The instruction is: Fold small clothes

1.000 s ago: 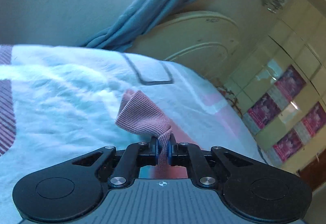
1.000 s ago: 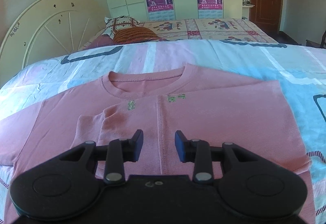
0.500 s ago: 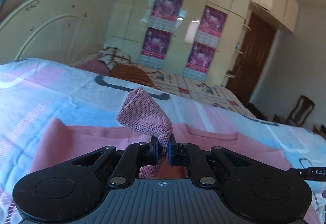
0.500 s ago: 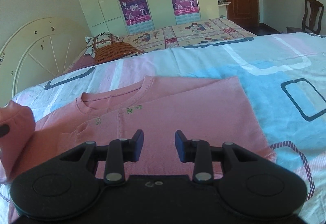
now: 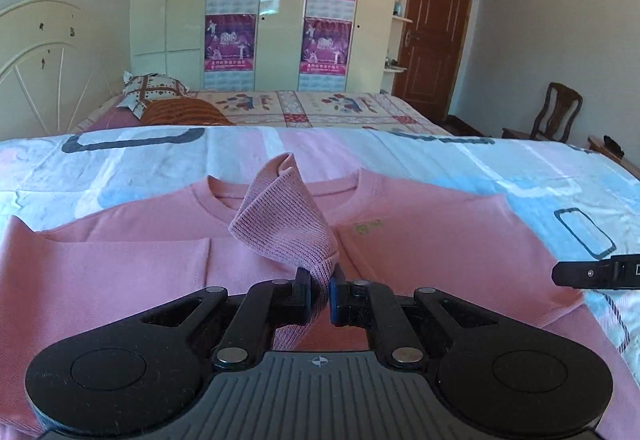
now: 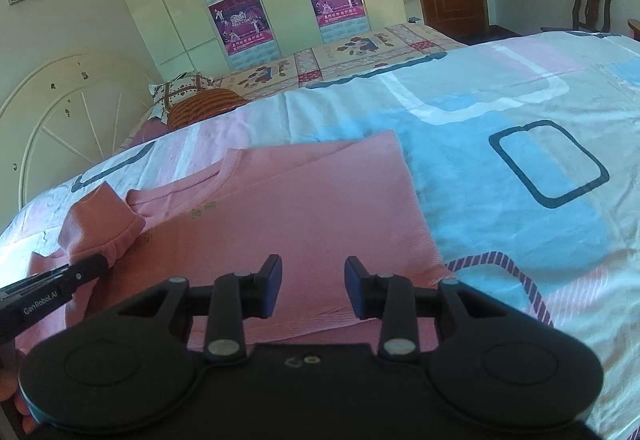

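The left gripper is clamped on the ribbed cuff of a pink sweater, the cuff being held up over the chest just below the neckline. The right gripper is held with its jaws apart and nothing between them, above the sweater's right part. The sweater is spread flat on a patterned bedsheet, with a wardrobe seen far behind.

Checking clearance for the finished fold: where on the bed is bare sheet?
Bare bedsheet lies right of the pink sweater, around the dark rounded square print. A bare strip runs between the sweater's neckline and the far bed. The middle is crowded: the left claw holds the cuff above the sweater.
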`<state>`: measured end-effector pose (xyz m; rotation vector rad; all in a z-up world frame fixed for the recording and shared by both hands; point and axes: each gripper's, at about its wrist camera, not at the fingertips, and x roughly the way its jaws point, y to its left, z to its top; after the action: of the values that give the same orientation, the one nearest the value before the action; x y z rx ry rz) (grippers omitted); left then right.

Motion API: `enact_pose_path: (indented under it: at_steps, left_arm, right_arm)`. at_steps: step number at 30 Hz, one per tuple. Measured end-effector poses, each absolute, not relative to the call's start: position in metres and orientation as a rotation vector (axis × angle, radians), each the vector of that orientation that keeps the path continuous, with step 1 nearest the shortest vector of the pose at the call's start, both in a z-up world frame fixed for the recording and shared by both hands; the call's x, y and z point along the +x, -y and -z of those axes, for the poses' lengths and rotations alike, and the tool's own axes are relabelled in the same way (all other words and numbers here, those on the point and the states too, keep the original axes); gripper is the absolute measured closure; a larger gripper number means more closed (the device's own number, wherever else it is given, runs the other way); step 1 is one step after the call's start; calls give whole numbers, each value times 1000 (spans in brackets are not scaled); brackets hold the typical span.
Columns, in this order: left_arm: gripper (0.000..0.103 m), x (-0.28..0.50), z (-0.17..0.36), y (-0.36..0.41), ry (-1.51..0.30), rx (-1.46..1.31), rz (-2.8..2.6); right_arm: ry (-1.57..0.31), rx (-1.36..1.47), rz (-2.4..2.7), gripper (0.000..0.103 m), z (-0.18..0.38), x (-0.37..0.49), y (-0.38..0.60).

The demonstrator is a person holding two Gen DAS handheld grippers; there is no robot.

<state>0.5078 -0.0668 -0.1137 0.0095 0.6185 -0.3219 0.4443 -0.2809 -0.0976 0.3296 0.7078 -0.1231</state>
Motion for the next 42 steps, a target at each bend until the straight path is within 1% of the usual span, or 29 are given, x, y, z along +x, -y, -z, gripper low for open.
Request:
enact_pose_path:
  at_steps: [7,9,10,11,12,13,14,15,16,20,25,29,31,32,34,35,36,37,38,39,40,42]
  left_arm:
    - [95,496,124,88,-683,45,330]
    - [95,496,131,100,-725,78,339]
    - [91,495,133,104,-734,101,341]
    - [84,491,134,108,-736,120,353]
    - [71,488,134,110,-726,127,368]
    - [58,484,132,113,-717,131,377]
    - [51,480,130,115,-716,127,408]
    - [44,475,126,116,-705,128,419]
    - [43,467,122,116,-684,137,419]
    - [43,448,102,83,-624,136,367]
    - [43,410,92,-12,-602,89,162]
    - [43,384,105,-87,-634,91,24]
    - [44,383,116,-111,-676,69,-14]
    - [44,383,121,-116,-687,71,-25]
    - [44,393,135,-124,-711,80,-41]
    - [44,397,139,-127,-712,69,-40]
    - [44,401,140,-130,-702,58,-42]
    - [50,409,140,-132,-699,54,-47]
    - [62,412,139,-134,-698,45,-49]
    - [87,418,138,-136,-700,14,-34]
    - [92,425,137,-138,-700,-13,-22]
    - [93,424,134,-136,-668,10,-43]
  right_arm:
    - [-720,331,123,68,101,441,296]
    - [-723,332,120,66,101,440,298]
    - [-725,334,117,65,101,440,299]
    - [-727,337,113,60,101,440,299]
    - [-729,341,106,53,101,440,299]
    - [-731,344,94,51,101,440,298]
    - [-732,343,81,51,100,441,296]
    - [-734,340,71,51,99,442,293]
    - [-737,336,56,51,99,444,290]
    - [-745,355,-10,51,99,455,272]
    - [-781,411,-75,51,110,472,249]
    - [-832,434,-97,51,127,489,233]
    - [-847,430,-100,51,133,497,223]
    - [-845,418,-104,53,134,500,218]
    - [-848,377,-100,61,134,506,206]
    - [-855,340,-93,71,133,510,200]
    - [-859,310,-94,87,132,513,194]
    - [-862,277,-98,92,131,515,190]
    - [-859,246,-98,92,127,515,187]
    - [-848,214,-96,93,123,514,183]
    - [-822,182,-95,93,115,513,180]
    - [-719,150,-111,94,88,503,180]
